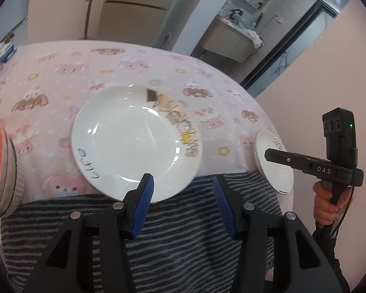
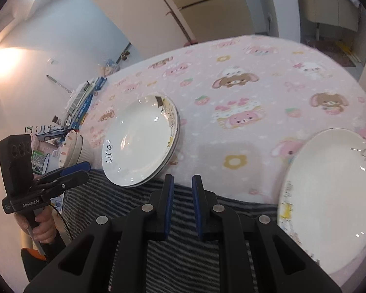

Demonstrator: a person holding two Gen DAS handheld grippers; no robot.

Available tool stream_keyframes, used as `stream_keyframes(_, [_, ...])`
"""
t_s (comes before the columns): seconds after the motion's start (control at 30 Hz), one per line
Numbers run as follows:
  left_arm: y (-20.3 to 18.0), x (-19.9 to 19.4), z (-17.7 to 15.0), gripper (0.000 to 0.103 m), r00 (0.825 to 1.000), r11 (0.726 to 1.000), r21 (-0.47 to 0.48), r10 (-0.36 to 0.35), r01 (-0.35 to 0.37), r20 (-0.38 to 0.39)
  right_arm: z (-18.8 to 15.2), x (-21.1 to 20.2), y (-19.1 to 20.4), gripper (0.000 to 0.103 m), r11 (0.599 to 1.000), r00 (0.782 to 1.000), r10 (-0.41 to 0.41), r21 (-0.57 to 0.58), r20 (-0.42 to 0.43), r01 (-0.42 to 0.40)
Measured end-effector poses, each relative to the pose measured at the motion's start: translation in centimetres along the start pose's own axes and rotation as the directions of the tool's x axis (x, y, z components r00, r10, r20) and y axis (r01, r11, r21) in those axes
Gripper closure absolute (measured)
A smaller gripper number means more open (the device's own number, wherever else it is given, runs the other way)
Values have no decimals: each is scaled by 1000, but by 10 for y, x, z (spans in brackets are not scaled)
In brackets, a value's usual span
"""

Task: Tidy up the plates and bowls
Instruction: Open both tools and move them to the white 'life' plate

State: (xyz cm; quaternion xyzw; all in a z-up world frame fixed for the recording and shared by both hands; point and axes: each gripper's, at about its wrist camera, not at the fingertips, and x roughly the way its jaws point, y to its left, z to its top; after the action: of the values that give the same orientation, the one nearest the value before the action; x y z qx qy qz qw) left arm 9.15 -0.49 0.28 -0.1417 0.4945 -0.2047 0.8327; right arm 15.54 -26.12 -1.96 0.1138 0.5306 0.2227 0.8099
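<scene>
left wrist view looks down on a bench covered by a pink cartoon-animal tablecloth [image 1: 124, 68], with a grey-and-black striped towel [image 1: 183, 239] laid over its near edge. taking that towel as the landmark: a stack of white deep plates [image 1: 131, 141] lettered "life" sits just beyond its far edge, the near rim overlapping the towel. the left gripper [image 1: 183, 195] hangs above the towel, its blue-padded jaws spread with nothing between them, the left pad just over the stack's near rim (contact cannot be told).

to the right of the towel a single white plate [image 1: 273, 161] with the same lettering lies at the bench's right edge. the right gripper [image 1: 268, 153] shows in front of that plate, held by a hand [image 1: 325, 205]; in the right wrist view its jaws [image 2: 183, 195] are nearly closed, only a narrow gap between the pads, and empty above the towel.

left of the towel stands a stack of ribbed bowls with pink insides [image 1: 0, 171], at the picture's edge. beyond the bowls, boxes and packets [image 2: 85, 102] are piled at the bench's far left.
</scene>
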Motion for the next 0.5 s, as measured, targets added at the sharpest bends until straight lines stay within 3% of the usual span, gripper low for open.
stream_keyframes(0.1, [-28,-5,-1,41,997,997,50,-59,56,47,-12,-36,-17,87,1000,998,-2,20,65,0])
stream_keyframes(0.2, [-67,-5,-1,31,995,986,161,-60,46,83,-23,-68,-33,84,999,991,-29,36,129,24])
stream_keyframes(0.23, [-80,-5,-1,28,994,979,199,-49,29,98,-25,-75,-37,80,999,988,-39,39,147,34])
stream_keyframes(0.3, [-101,-3,1,21,992,968,247,-69,41,105,-33,-95,-52,45,997,979,-64,60,195,53])
stream_keyframes(0.33, [-109,-2,3,17,990,965,255,-90,60,107,-37,-102,-59,38,996,974,-69,70,217,55])
stream_keyframes(0.5, [-142,10,16,8,981,947,293,-169,134,99,-54,-128,-101,36,981,953,-153,158,260,114])
